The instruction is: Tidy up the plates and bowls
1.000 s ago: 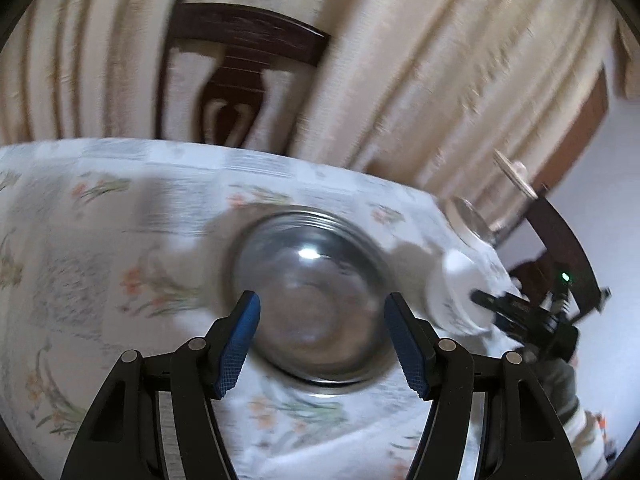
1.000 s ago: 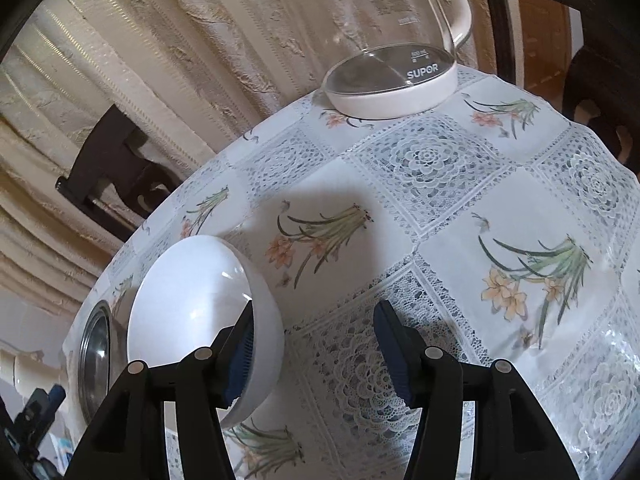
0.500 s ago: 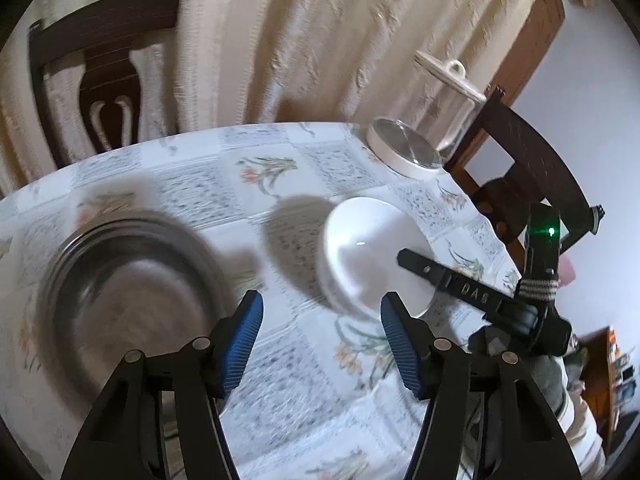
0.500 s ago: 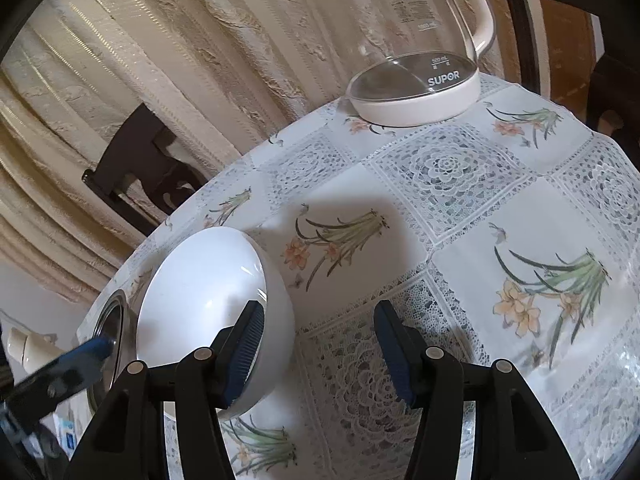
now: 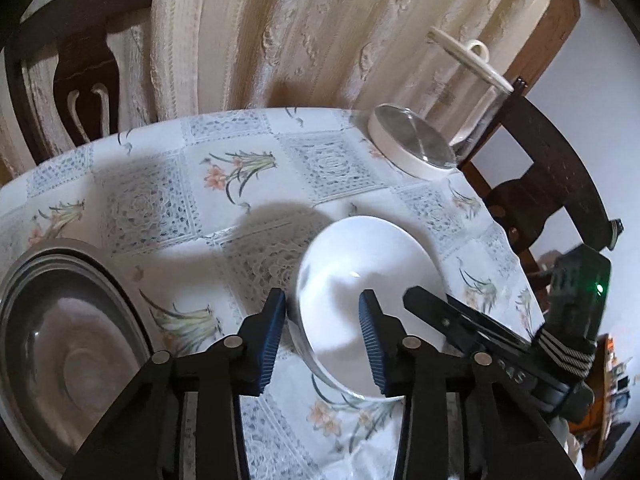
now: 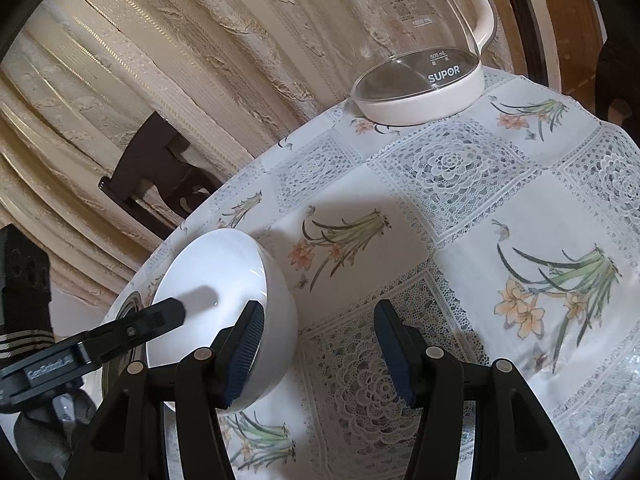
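The left claw (image 5: pixel 322 326) has swung off the steel bowl (image 5: pixel 68 344), which sat centred between its fingers a second ago, and now brackets the near rim of the white bowl (image 5: pixel 368 300), one pad outside the wall, one over the hollow. Its jaws stand apart, narrower than before, and whether either pad touches the rim is hard to tell. The white bowl sits on the table (image 5: pixel 224 216) at about 5 o'clock of the floral cloth, with the steel bowl at 8 o'clock, well apart. This looks like a reach to lift the white bowl, probably to nest it. The right claw (image 6: pixel 318 344) is released, its left pad just beside that bowl's outer wall. The steel bowl is cut off by the frame edge, and the glass kettle (image 6: pixel 420 84) at 1 o'clock loses its top.
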